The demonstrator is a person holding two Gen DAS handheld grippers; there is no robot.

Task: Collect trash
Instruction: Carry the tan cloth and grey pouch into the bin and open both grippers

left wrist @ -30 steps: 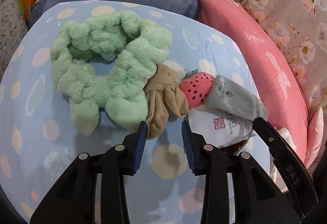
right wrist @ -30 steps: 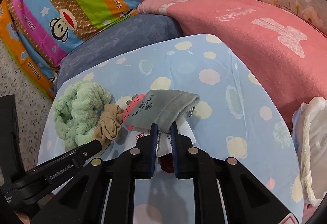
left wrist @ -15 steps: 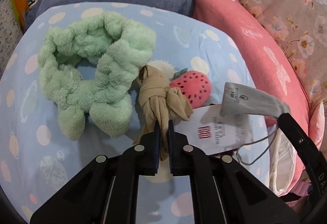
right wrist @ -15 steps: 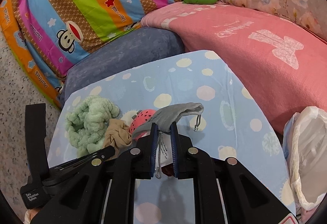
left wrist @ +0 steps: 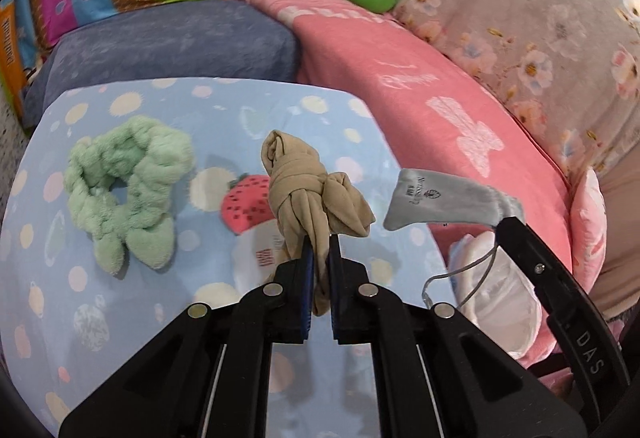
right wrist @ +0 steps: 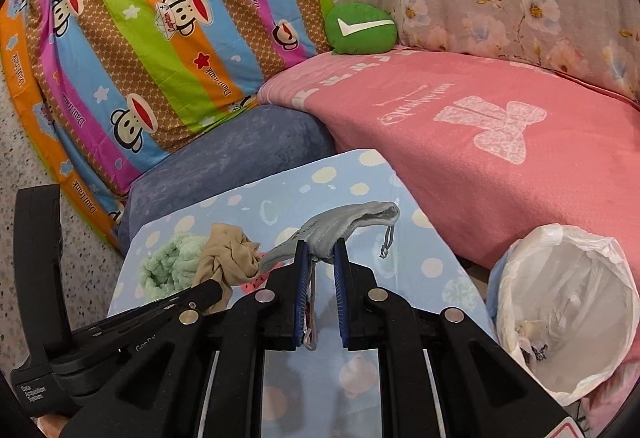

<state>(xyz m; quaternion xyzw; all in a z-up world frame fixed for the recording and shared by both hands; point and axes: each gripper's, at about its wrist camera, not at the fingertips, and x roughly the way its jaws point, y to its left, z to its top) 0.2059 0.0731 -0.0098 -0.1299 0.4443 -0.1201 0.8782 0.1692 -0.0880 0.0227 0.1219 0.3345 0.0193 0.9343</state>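
My left gripper [left wrist: 319,243] is shut on a knotted beige stocking [left wrist: 308,186] and holds it above the blue dotted sheet [left wrist: 160,302]. My right gripper [right wrist: 321,247] is shut on a grey drawstring pouch [right wrist: 340,224], also lifted; the pouch shows in the left wrist view [left wrist: 444,204]. A bin lined with a white plastic bag [right wrist: 568,306] stands at the right, beside the sheet. On the sheet lie a mint fluffy headband [left wrist: 124,190], a pink strawberry item [left wrist: 246,204] and a white tag [left wrist: 260,258].
A pink blanket [right wrist: 500,142] covers the bed at the right. A blue-grey cushion [right wrist: 228,162], a striped monkey pillow [right wrist: 152,38] and a green plush [right wrist: 360,28] sit behind. Speckled floor [right wrist: 24,166] lies at the left.
My left gripper closed on the beige stocking and lifted it off the sheet. My right gripper raised the grey pouch higher and the bin came into view at the right.
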